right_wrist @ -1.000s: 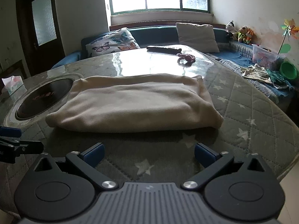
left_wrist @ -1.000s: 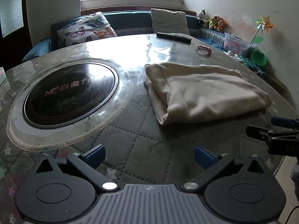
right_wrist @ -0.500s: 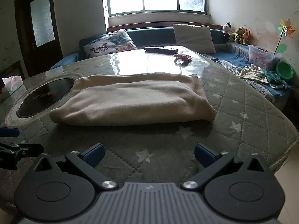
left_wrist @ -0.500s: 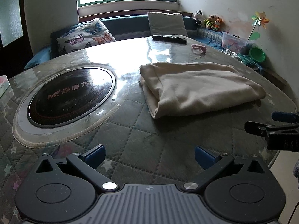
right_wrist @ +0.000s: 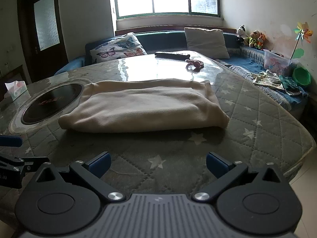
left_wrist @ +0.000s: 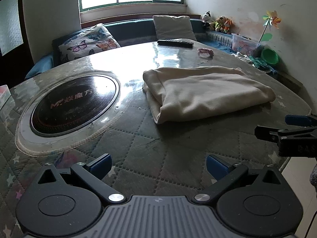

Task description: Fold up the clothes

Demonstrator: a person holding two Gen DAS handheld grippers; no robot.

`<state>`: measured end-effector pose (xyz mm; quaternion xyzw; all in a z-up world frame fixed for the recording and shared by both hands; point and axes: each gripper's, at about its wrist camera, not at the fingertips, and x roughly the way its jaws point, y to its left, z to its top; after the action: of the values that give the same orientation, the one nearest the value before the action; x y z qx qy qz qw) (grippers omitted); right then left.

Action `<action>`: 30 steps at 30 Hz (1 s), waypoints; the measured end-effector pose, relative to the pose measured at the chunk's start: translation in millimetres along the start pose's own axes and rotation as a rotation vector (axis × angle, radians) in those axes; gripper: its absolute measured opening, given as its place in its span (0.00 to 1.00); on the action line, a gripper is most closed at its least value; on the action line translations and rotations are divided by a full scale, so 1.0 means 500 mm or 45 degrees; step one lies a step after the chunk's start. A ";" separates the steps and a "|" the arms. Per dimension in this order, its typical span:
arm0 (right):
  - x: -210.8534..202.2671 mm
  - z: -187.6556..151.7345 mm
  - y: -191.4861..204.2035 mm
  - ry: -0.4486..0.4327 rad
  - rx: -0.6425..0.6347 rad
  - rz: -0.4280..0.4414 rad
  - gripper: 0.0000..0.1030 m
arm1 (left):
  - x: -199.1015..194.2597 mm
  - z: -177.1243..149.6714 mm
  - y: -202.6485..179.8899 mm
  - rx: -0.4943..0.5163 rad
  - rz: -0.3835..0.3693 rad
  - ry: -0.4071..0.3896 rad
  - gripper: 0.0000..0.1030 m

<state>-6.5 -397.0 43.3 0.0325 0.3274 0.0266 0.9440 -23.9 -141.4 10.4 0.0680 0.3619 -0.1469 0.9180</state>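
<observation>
Folded cream garment (right_wrist: 144,107) w/ layers hidden; both hand-held grippers (left_wrist: 158,166) (right_wrist: 157,164) spread apart, empty.

Round table (right_wrist: 257,130) with quilted cover under a clear sheet. Folded cream garment (right_wrist: 146,109) lies just right of the inset hob (right_wrist: 51,103). Remote (right_wrist: 172,55) and pink item (right_wrist: 195,63) lie beyond the garment.
</observation>
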 end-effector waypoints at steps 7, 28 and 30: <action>-0.011 -0.005 0.002 -0.006 0.000 0.004 1.00 | -0.003 -0.001 -0.004 0.008 -0.002 -0.006 1.00; -0.004 -0.006 0.012 0.007 -0.005 0.018 1.00 | 0.001 -0.001 -0.009 0.022 -0.015 -0.014 1.00; -0.002 -0.005 0.013 0.009 -0.011 0.019 1.00 | 0.003 0.001 -0.008 0.022 -0.013 -0.013 1.00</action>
<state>-9.2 -390.4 42.4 0.0309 0.3302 0.0350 0.9428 -24.1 -145.6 9.7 0.0734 0.3564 -0.1552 0.9184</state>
